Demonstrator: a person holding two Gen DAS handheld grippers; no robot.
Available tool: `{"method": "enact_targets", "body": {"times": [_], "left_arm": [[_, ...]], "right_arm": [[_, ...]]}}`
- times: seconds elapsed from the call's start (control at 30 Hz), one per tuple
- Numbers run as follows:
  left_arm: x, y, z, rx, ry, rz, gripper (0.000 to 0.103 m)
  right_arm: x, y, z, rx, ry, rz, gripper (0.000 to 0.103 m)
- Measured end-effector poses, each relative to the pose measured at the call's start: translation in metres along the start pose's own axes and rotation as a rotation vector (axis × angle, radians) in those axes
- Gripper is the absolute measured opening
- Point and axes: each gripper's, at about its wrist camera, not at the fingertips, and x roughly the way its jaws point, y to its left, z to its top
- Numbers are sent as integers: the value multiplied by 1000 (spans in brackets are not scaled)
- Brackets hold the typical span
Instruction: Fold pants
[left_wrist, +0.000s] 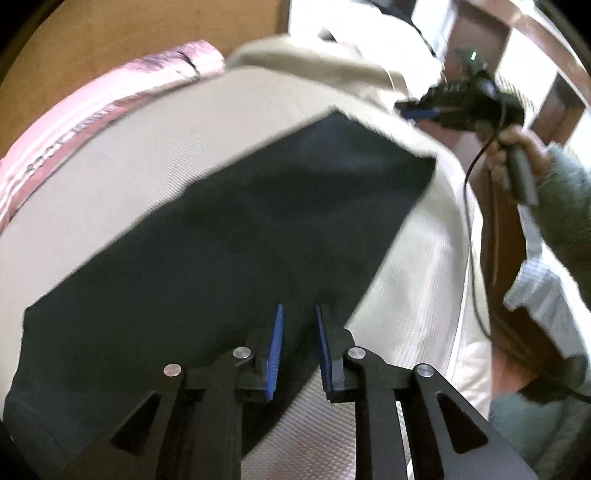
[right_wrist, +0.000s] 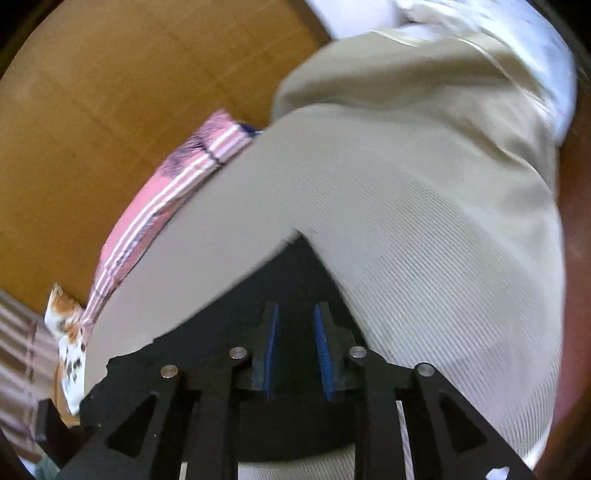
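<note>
Dark pants (left_wrist: 229, 229) lie flat on a cream ribbed bed cover (left_wrist: 122, 177), stretched from near left to far right. My left gripper (left_wrist: 299, 314) is open just above the near edge of the pants, with nothing between its blue pads. The right gripper (left_wrist: 417, 110) shows in the left wrist view, held in a hand above the bed's far right, beyond the pants' far corner. In the right wrist view my right gripper (right_wrist: 295, 314) is open above a corner of the dark pants (right_wrist: 295, 266), nothing held.
A pink striped cloth (left_wrist: 74, 122) lies along the bed's far left edge, also in the right wrist view (right_wrist: 166, 199). A wooden headboard (right_wrist: 110, 110) stands behind it. A beige pillow (right_wrist: 406, 92) lies at the far end. Wooden furniture (left_wrist: 517, 221) stands to the right.
</note>
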Motion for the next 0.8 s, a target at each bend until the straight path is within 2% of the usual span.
{"method": "enact_targets", "body": {"times": [0.1,0.27,0.4,0.57,0.67,0.73,0.8], "left_arm": [[-10,22,7,-66,-45,42,22],[-2,61,13,-171,-36,120,22],[8,81,9,-224,-16,159,22],[24,90,-1,-245,22,177,22],[29,92,-6,-251,11,176,22],[29,93,-6,-254,5,174,22],[30,93,-6,-261,1,171,22]], "right_arm": [[31,12,21,-69,56,4,23],[76,20,33,-159,142,-39,23],[92,20,35,-210,151,-63,23],[103,25,35,-309,138,-113,27],[106,32,33,-373,123,-127,35],[108,38,28,-406,121,-124,50],[110,45,24,-440,117,-141,55]]}}
